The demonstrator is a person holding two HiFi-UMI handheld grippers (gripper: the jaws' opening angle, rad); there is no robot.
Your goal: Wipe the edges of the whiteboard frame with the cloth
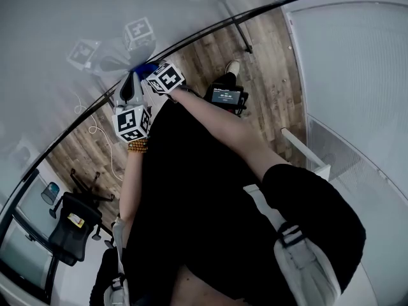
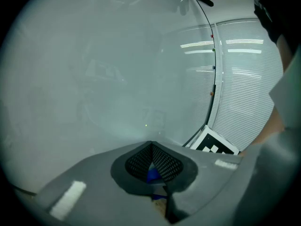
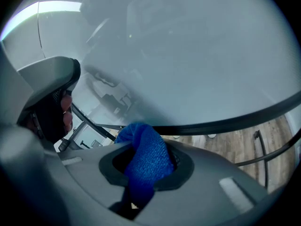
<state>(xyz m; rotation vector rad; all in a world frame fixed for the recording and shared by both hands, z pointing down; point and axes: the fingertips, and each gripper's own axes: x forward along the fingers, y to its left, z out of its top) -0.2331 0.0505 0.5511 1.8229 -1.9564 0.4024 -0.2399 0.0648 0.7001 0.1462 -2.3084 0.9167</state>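
Observation:
The whiteboard [image 1: 76,18] fills the upper left of the head view, its black frame [image 1: 191,38] curving along its lower edge. Both grippers meet at that edge. My right gripper [image 1: 150,72] is shut on a blue cloth [image 1: 146,67]; in the right gripper view the cloth [image 3: 146,159] bulges out of the right gripper [image 3: 141,147], close under the frame [image 3: 225,122]. My left gripper [image 1: 135,74] is beside it. In the left gripper view the left gripper [image 2: 151,150] has its pads together on a small piece of blue cloth [image 2: 153,175], facing the board, with the frame [image 2: 214,86] to the right.
Below the board is a wooden floor [image 1: 268,75] with a black device with a lit screen [image 1: 227,96], the board's stand legs [image 1: 237,25], a black office chair [image 1: 71,229] and a white bench-like piece [image 1: 306,150]. A slatted wall [image 2: 249,93] lies beyond the frame.

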